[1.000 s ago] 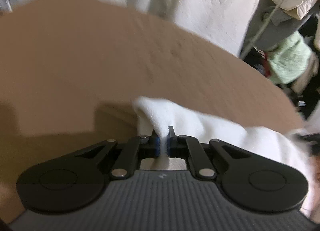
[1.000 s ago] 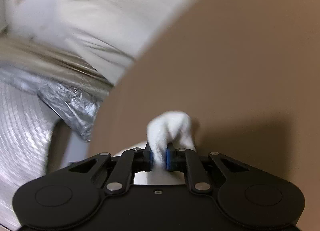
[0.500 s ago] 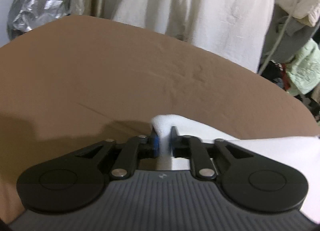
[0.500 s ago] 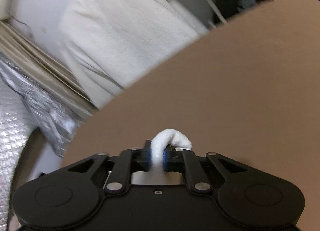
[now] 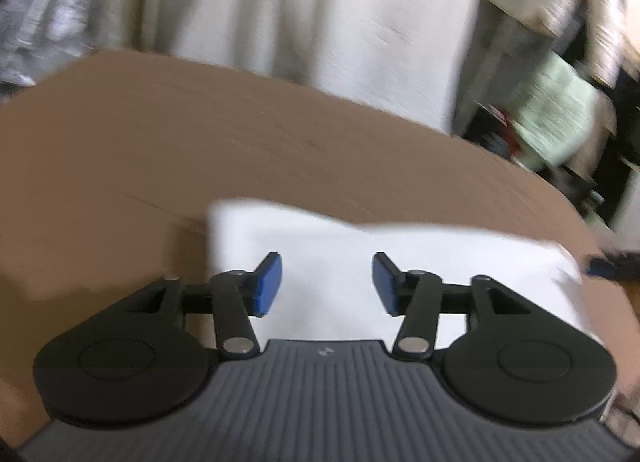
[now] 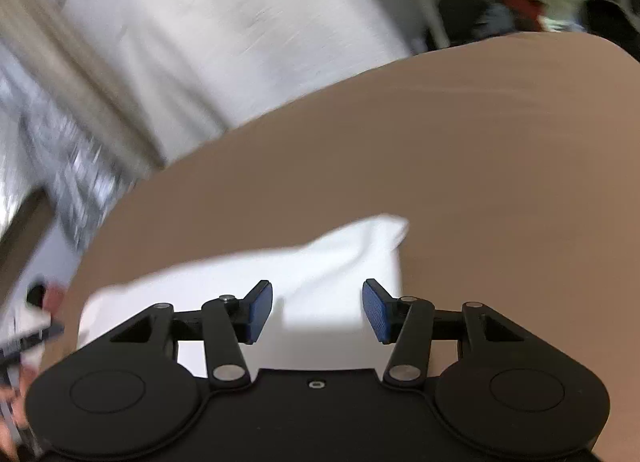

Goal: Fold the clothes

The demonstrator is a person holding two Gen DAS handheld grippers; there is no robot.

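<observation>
White cloth (image 5: 360,262) flat on brown table (image 5: 160,150).
Left gripper (image 5: 327,282) and right gripper (image 6: 318,308) both spread wide, empty; no legible writing.

Flat brown surface (image 5: 160,150), matte and plain, filling the ground ahead of both claws, with a faint crease line ahead and to the left of the left claw (image 5: 327,284). Directly on it, one white folded cloth (image 5: 420,262), lying flat beneath and just ahead of the spread left fingers, likewise under the right claw (image 6: 318,312), one corner ahead and to its right.
</observation>
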